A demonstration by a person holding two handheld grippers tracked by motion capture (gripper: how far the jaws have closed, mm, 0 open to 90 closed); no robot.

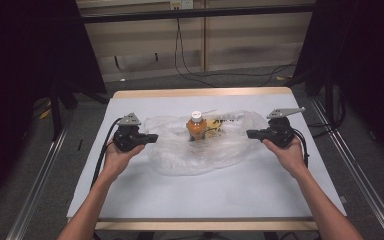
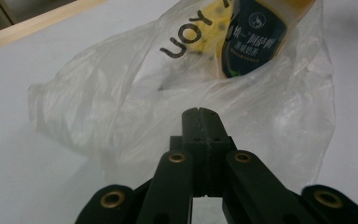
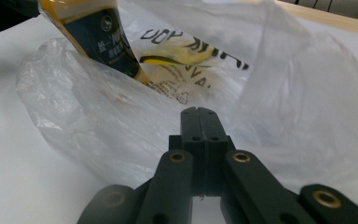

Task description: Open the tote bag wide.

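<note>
Left gripper [image 1: 150, 138]: we read the jaws as clenched together, tips at the bag's 9 o'clock edge; whether film is pinched we cannot tell.
Right gripper [image 1: 252, 133]: jaws likewise pressed together, at the bag's 3 o'clock edge.
Bag [image 1: 200, 147]: clear plastic, crumpled, lying flat between both grippers, long axis running 9 to 3.
Bottle [image 1: 196, 126]: orange drink, white cap, upright at the bag's centre, roughly equally near to each hand.
Table [image 1: 205, 195]: white top, wooden rim.
Room: cables [image 1: 185, 65] on the floor at 12 o'clock.
</note>
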